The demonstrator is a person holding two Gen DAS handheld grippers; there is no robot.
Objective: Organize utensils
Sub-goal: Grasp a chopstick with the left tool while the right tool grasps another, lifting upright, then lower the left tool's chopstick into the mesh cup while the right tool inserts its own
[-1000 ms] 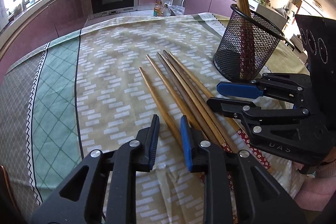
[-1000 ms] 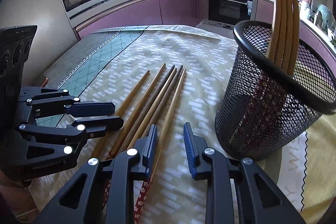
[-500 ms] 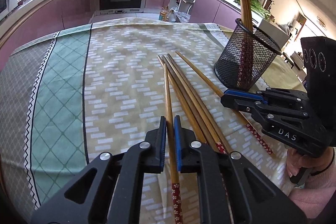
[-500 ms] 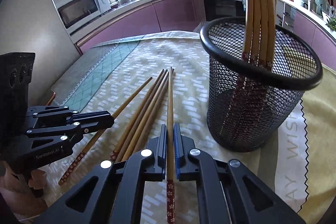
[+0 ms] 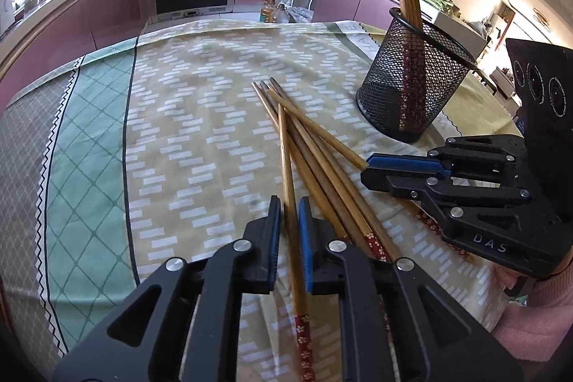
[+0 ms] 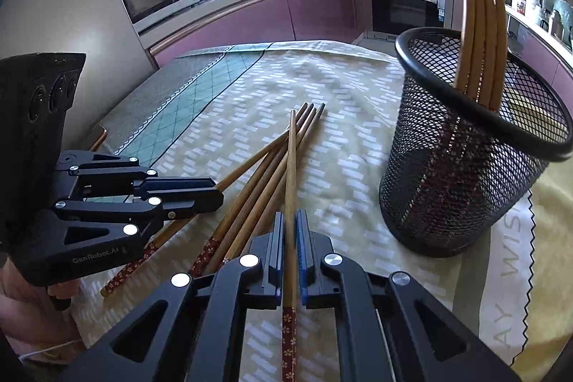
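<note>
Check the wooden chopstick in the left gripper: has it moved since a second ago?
Yes. The wooden chopstick lay left of the loose chopsticks; now its tip crosses them, toward the black mesh holder.

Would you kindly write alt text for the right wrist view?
The right gripper is shut on one chopstick above a patterned tablecloth. A black mesh holder with chopsticks stands right; the left gripper grips another chopstick left.

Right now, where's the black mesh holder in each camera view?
Left wrist: mesh holder upper right, beyond the right hand-held gripper.
Right wrist: mesh holder fills the right side, close.
Shared landmark: loose chopsticks on the tablecloth.
</note>
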